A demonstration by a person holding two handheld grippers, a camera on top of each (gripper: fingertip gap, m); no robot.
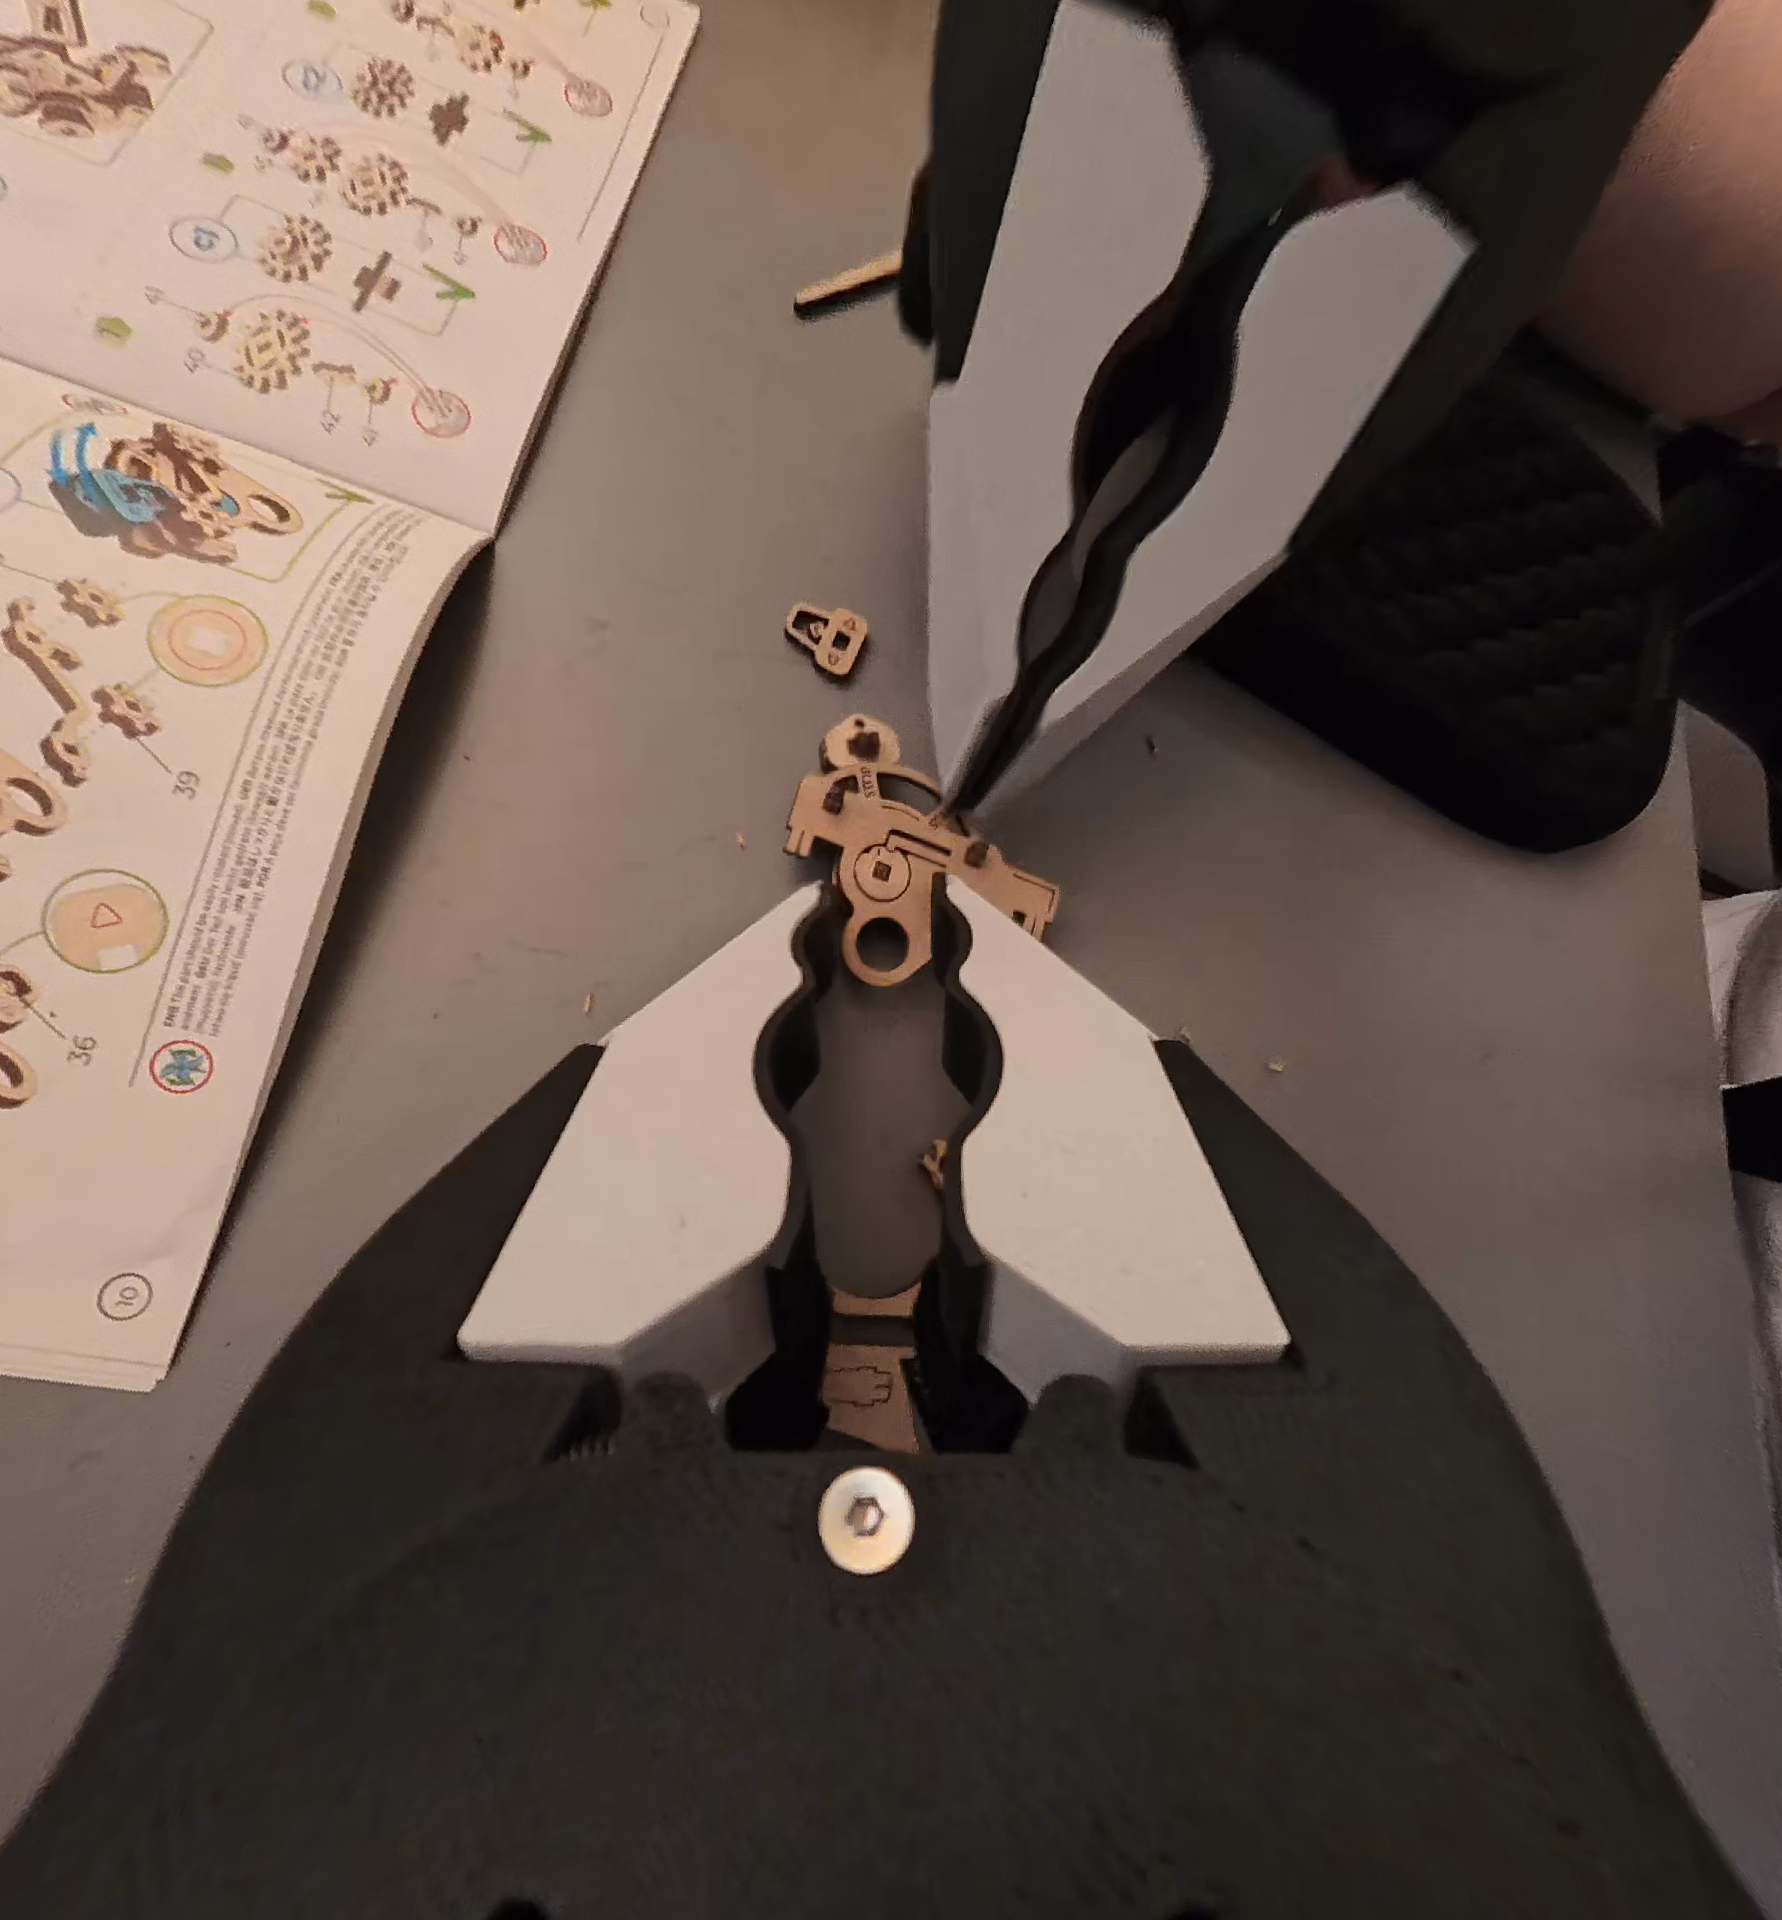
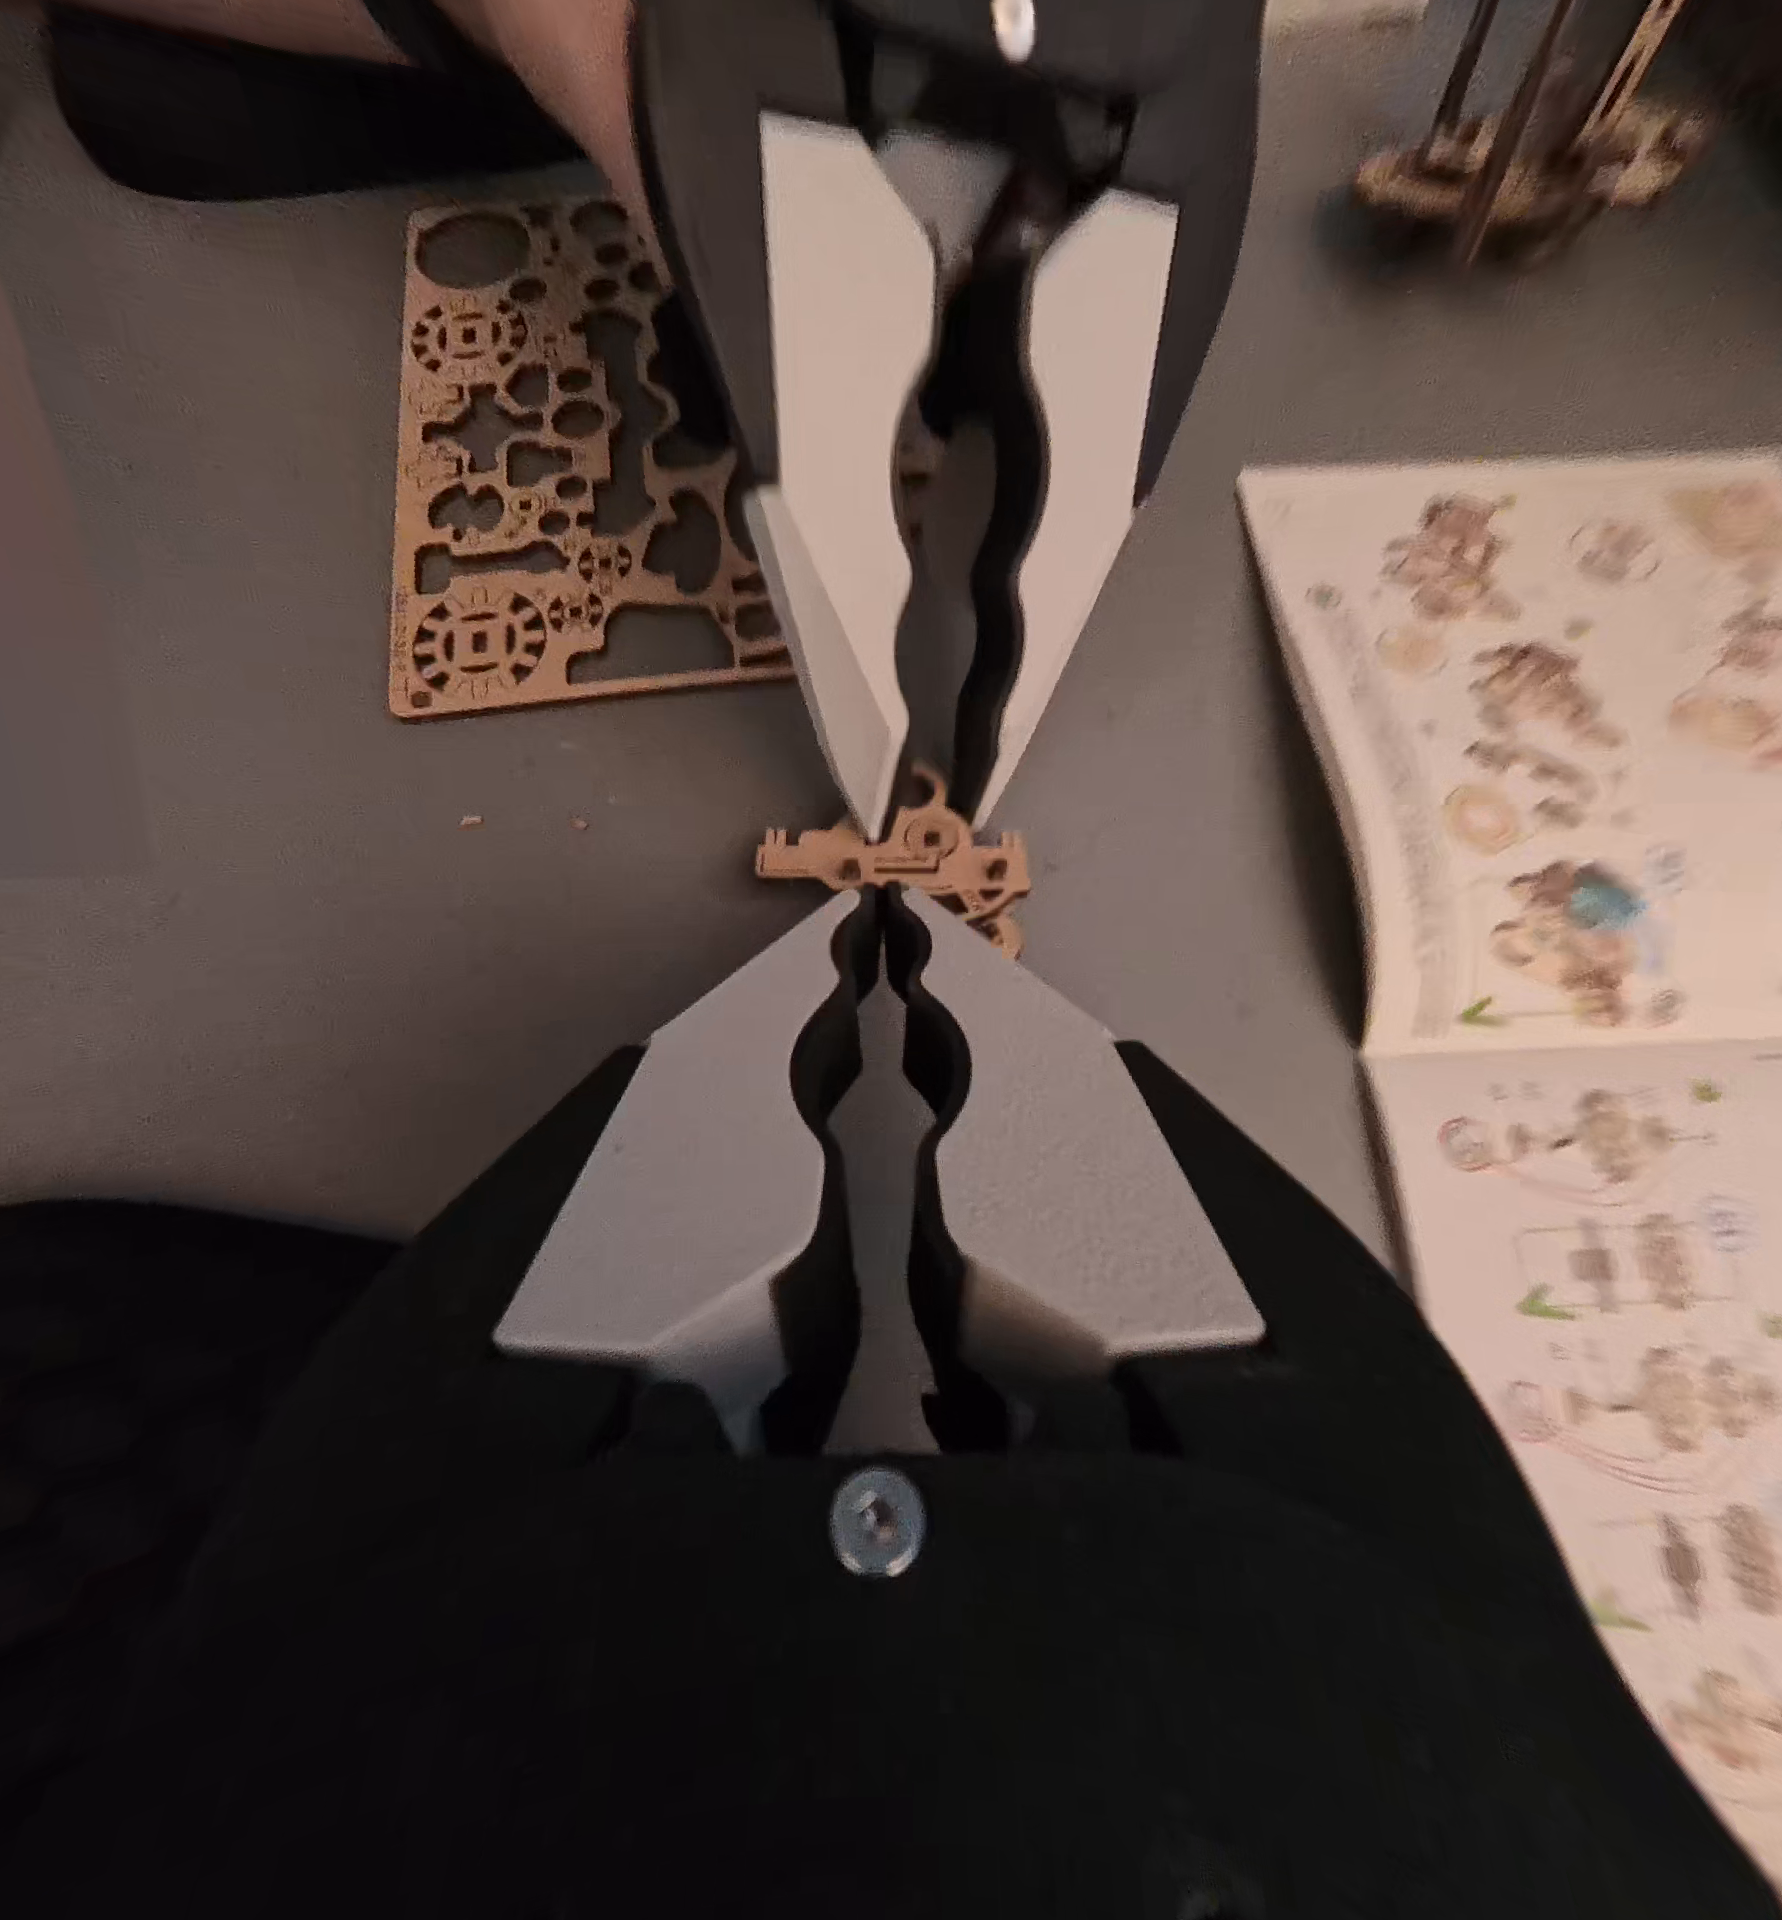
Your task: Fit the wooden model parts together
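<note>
A small flat wooden assembly (image 1: pixel 902 842) lies on the grey table (image 1: pixel 658 727). My left gripper (image 1: pixel 889 904) is shut on its round-holed tab from both sides. In the right wrist view it comes in from the top (image 2: pixel 934 816) onto the same assembly (image 2: pixel 897 857). My right gripper (image 2: pixel 882 899) is shut, its tips touching the assembly's near edge. I cannot tell if it pinches anything. In the left wrist view it reaches down from the upper right (image 1: pixel 954 808). A small loose wooden part (image 1: pixel 827 639) lies just beyond the assembly.
An open instruction booklet (image 1: pixel 243 520) (image 2: pixel 1593 935) lies beside the work. A punched-out wooden sheet (image 2: pixel 554 468) lies behind the left gripper. A wooden stick (image 1: pixel 851 281), a built wooden model (image 2: pixel 1521 156), a black fabric object (image 1: pixel 1438 623) and a person's arm (image 1: pixel 1697 260) are nearby. Left and right tips are no more than a few centimetres apart.
</note>
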